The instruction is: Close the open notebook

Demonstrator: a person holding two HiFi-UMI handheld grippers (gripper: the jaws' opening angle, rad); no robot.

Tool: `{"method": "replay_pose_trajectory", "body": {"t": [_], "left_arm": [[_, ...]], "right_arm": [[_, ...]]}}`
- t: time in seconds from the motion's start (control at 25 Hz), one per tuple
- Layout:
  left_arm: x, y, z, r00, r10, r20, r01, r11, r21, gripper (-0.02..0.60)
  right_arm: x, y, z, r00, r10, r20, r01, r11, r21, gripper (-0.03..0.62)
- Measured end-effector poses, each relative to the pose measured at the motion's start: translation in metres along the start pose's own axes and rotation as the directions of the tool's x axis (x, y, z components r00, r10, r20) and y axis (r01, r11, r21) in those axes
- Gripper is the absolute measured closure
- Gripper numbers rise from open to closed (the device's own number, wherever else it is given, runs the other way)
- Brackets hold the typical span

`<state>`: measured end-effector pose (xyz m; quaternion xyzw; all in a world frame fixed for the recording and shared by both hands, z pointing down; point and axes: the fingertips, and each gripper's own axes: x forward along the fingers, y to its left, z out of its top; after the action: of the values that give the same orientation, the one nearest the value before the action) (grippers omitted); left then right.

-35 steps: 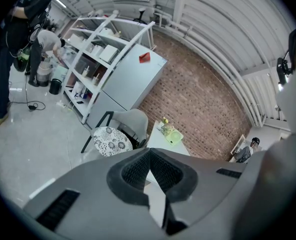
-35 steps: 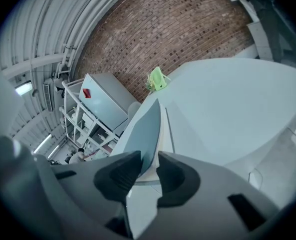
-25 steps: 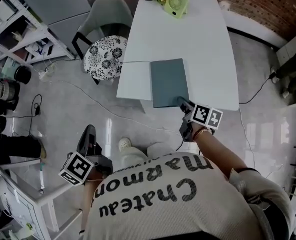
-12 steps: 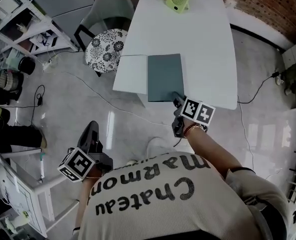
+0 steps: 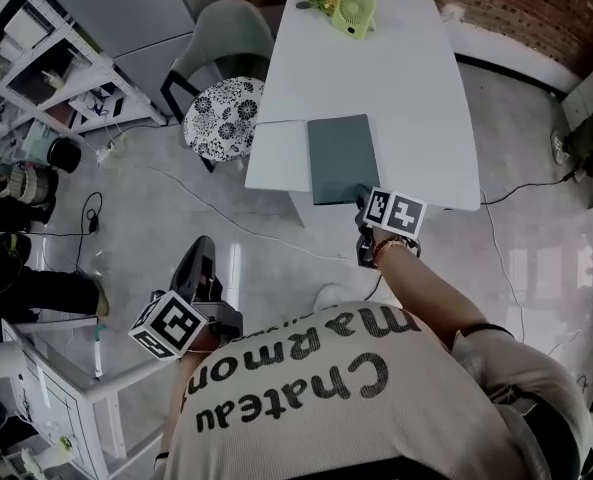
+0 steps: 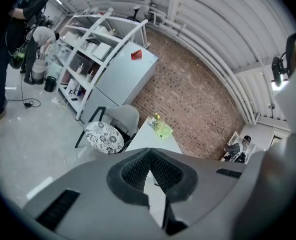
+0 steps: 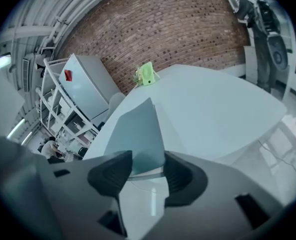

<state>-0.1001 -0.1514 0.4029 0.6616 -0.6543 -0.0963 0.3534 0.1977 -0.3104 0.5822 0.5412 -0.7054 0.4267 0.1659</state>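
One's busy: right gripper just spread its jaws around the notebook at the table's near edge, while left gripper is closed and empty. Next it probably needs to clamp and fold.

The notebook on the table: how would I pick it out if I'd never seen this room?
Find the long white table by the brick wall. The notebook lies flat at its near end, opposite the green fan. It is the only dark grey-green rectangle on the white top, with a pale sheet beside it.
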Motion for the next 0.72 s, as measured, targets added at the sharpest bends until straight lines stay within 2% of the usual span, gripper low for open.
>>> {"method": "replay_pose_trajectory", "body": {"t": [0.4,0.56,0.72], "left_arm": [[-0.022,0.008,0.007,0.998,-0.064,-0.011,0.064,0.998,0.008,0.580],[-0.029,0.011,-0.003,0.996,-0.081,-0.030,0.081,0.997,0.003,0.580],[-0.042,0.010,-0.018,0.993,-0.103,-0.061,0.103,0.995,0.001,0.580]], "right_arm": [[-0.029,-0.007,-0.026,0.996,-0.090,-0.001,0.090,0.992,0.084,0.344],[-0.048,-0.004,-0.039,0.996,-0.089,0.006,0.088,0.991,0.104,0.345],[-0.078,0.016,-0.058,0.998,-0.061,0.029,0.059,0.995,0.080,0.336]]}}
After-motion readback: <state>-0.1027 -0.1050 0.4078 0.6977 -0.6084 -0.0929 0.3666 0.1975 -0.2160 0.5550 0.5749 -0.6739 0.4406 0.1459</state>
